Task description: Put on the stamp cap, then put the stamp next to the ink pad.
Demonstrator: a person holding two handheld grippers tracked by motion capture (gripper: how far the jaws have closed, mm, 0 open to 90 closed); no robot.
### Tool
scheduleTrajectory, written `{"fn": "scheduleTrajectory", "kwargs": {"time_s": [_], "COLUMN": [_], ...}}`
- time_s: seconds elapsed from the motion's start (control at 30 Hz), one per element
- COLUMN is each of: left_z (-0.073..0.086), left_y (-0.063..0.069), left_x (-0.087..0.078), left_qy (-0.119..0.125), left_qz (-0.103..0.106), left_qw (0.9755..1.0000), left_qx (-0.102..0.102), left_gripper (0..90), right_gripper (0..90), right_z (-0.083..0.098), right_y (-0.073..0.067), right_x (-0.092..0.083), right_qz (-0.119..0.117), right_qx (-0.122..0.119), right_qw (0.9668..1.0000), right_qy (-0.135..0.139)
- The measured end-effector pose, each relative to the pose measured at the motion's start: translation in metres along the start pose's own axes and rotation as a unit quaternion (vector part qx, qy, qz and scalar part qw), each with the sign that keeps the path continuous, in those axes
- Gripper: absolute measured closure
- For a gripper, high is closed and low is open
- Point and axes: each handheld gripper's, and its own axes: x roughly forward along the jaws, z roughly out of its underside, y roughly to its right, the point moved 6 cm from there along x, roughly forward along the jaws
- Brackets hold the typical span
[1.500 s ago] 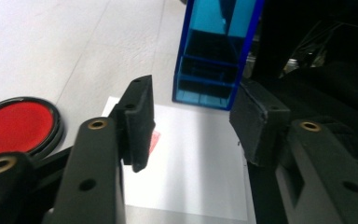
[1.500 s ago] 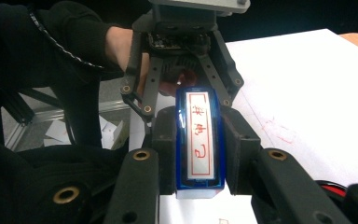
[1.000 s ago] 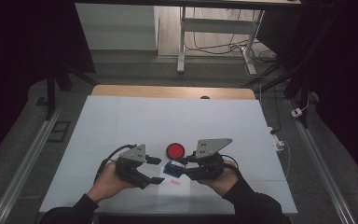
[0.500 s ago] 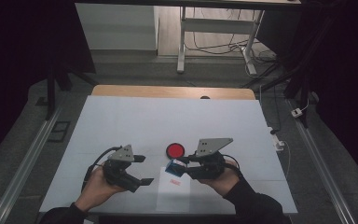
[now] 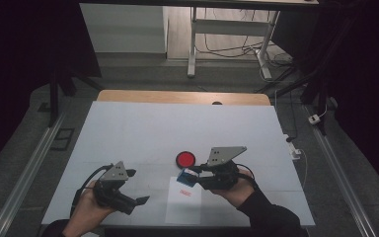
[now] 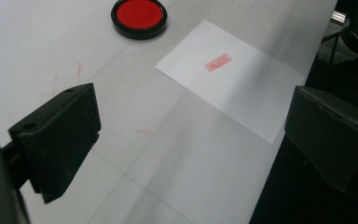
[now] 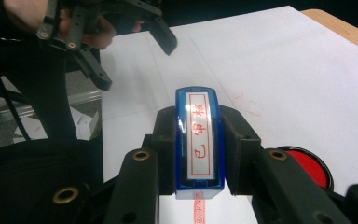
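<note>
My right gripper [image 5: 196, 177] is shut on a blue stamp [image 5: 185, 177], held just above the top of a white paper sheet [image 5: 182, 210]. In the right gripper view the stamp [image 7: 199, 140] sits clamped between the jaws, its red-lettered label facing up. The sheet bears a red stamped mark [image 5: 185, 193] [image 6: 218, 62]. A round red ink pad [image 5: 185, 159] [image 6: 139, 16] lies just beyond the stamp. My left gripper [image 5: 137, 186] is near the table's front left, left of the sheet. Its jaws have just been opening and stand wide with nothing between them [image 6: 191, 135].
The white table top [image 5: 177, 123] ends in a wooden strip [image 5: 182, 97] at the far side. Faint red smudges [image 6: 77, 70] mark the surface near the pad. A metal desk frame [image 5: 192, 44] and cables lie on the floor beyond; a white plug [image 5: 316, 118] lies at the right.
My left gripper has drawn away from the stamp and sheet toward the front left, and its jaws have spread apart. The right gripper and stamp have stayed put.
</note>
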Motion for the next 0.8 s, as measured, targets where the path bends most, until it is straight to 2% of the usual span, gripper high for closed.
{"fn": "scheduleTrajectory", "kwargs": {"time_s": [0.1, 0.37, 0.57, 0.8], "left_z": [0.006, 0.018, 0.027, 0.035], "left_y": [0.001, 0.000, -0.002, -0.002], "left_x": [-0.005, -0.018, -0.024, -0.029], "left_qy": [-0.002, 0.010, 0.013, 0.012], "left_qz": [-0.006, -0.020, -0.031, -0.036], "left_qw": [0.9999, 0.9990, 0.9983, 0.9980], "left_qx": [-0.009, -0.038, -0.048, -0.050], "left_gripper": [3.3, 0.4, 0.0, 0.0], "right_gripper": [69.3, 69.3, 69.2, 69.2], "right_z": [0.001, 0.004, 0.006, 0.011], "right_y": [0.001, 0.004, 0.009, 0.017], "right_x": [0.000, 0.000, -0.002, -0.005], "right_qz": [0.003, 0.010, 0.024, 0.042], "right_qx": [0.001, 0.005, 0.014, 0.022], "right_qw": [1.0000, 0.9999, 0.9995, 0.9985], "right_qy": [-0.003, -0.012, -0.017, -0.026]}}
